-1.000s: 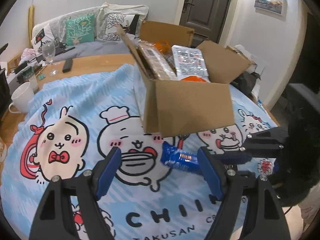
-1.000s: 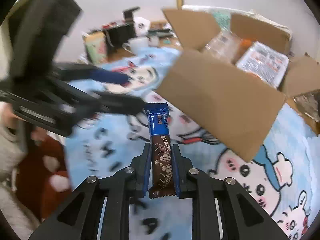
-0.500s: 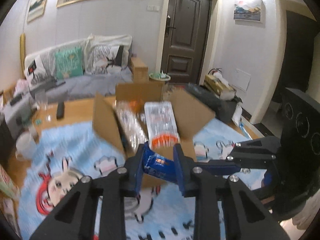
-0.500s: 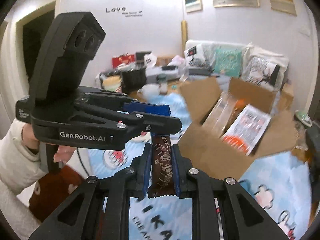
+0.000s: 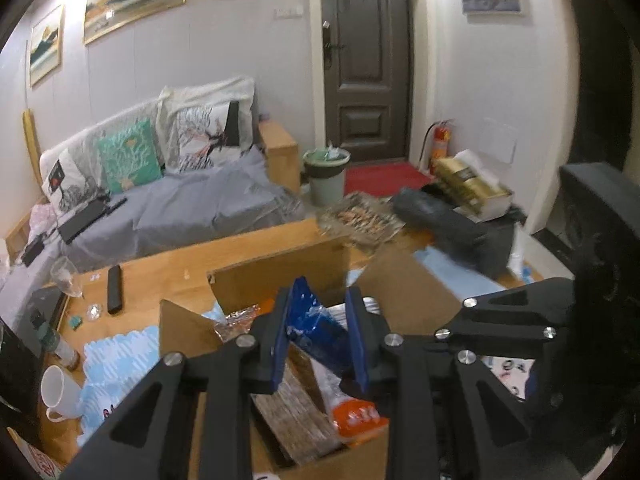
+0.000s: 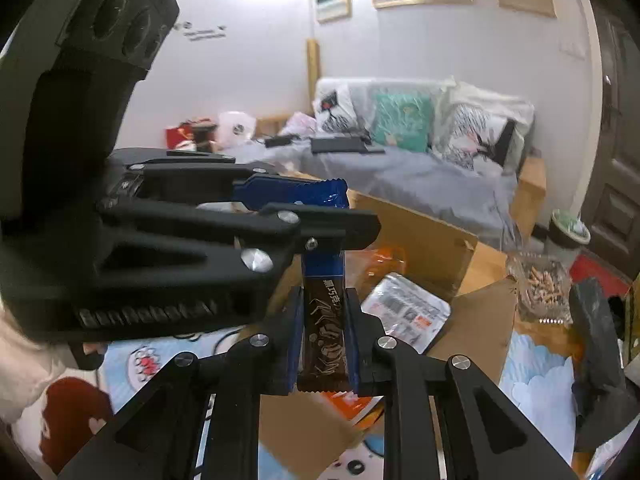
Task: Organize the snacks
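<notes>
Both grippers hold one long blue-and-brown chocolate bar above the open cardboard box (image 5: pixel 276 276). My left gripper (image 5: pixel 318 326) is shut on its blue end (image 5: pixel 316 328). My right gripper (image 6: pixel 322 336) is shut on its brown end (image 6: pixel 325 332). In the right wrist view the left gripper (image 6: pixel 316 216) comes in from the left and pinches the bar's top. The box (image 6: pixel 416 232) holds a white-and-orange packet (image 6: pixel 408 312), a clear-wrapped snack pack (image 5: pixel 292 408) and other snacks.
The box stands on a blue cartoon cloth (image 5: pixel 116 356) over a wooden table (image 5: pixel 160 276). A white mug (image 5: pixel 60 392), a wine glass (image 5: pixel 66 276) and a remote (image 5: pixel 114 288) lie at the left. A clear bag of snacks (image 6: pixel 540 280) and a black bag (image 5: pixel 452 224) lie beyond.
The left gripper shut on the bar's blue end. Both grippers then rose with the bar and moved over the open box.
</notes>
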### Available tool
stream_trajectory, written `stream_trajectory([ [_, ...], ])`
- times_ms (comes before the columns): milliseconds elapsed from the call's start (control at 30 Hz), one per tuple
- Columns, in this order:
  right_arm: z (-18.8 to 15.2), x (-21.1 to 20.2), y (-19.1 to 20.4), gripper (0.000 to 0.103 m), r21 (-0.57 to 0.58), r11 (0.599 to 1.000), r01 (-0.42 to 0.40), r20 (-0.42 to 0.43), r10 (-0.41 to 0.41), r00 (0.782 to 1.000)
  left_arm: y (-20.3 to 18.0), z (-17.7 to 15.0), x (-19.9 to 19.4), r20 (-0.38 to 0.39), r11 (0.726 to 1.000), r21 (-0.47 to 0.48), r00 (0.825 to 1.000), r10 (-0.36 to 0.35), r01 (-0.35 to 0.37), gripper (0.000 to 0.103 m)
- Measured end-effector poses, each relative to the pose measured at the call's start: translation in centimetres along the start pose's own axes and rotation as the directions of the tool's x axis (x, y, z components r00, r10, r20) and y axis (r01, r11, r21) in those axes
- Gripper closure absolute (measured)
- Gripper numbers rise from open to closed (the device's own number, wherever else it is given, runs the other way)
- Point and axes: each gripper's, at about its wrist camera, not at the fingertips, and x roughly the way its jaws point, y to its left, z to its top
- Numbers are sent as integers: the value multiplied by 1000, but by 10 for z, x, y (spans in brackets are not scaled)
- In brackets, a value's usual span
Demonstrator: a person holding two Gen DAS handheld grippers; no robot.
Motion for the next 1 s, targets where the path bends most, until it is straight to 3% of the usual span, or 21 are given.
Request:
stream_trajectory([
  [100,6,20,-9,90,13,1000,25,-46,-24,999,7,0,24,-46,999,-28,999,15,-16,76],
  [200,7,35,-16,85,26,999,43,-81,-41,996,11,-1,34,-63,997,-33,996,65,-67,59],
  [267,6,40,-17,77,17,997,77,-87,-75,993,14,-2,36,-61,996,-39,995,76,-79,40],
  [467,1,35,-22,60,31,995,90,-68,-88,994,18,-6,15,8,991,-45,992,126,-126,16],
  [633,-10,-1,-17,44,58,992,111,47,-114,992,14,-18,-36,132,986,-103,981,144,-131,5],
  [733,-20,-34,-9,38,85,987,136,147,-147,978,7,-34,-75,251,975,-137,946,203,-173,1],
  [833,-36,-72,1,20,112,979,170,267,-194,944,1,-53,-105,311,975,-157,929,198,-155,1],
  [933,-52,-100,15,15,127,969,212,336,-243,910,-6,-72,-126,349,978,-169,920,175,-122,1],
  [1000,-62,-111,23,11,129,965,229,359,-261,896,-10,-86,-135,354,982,-170,925,137,-81,1],
])
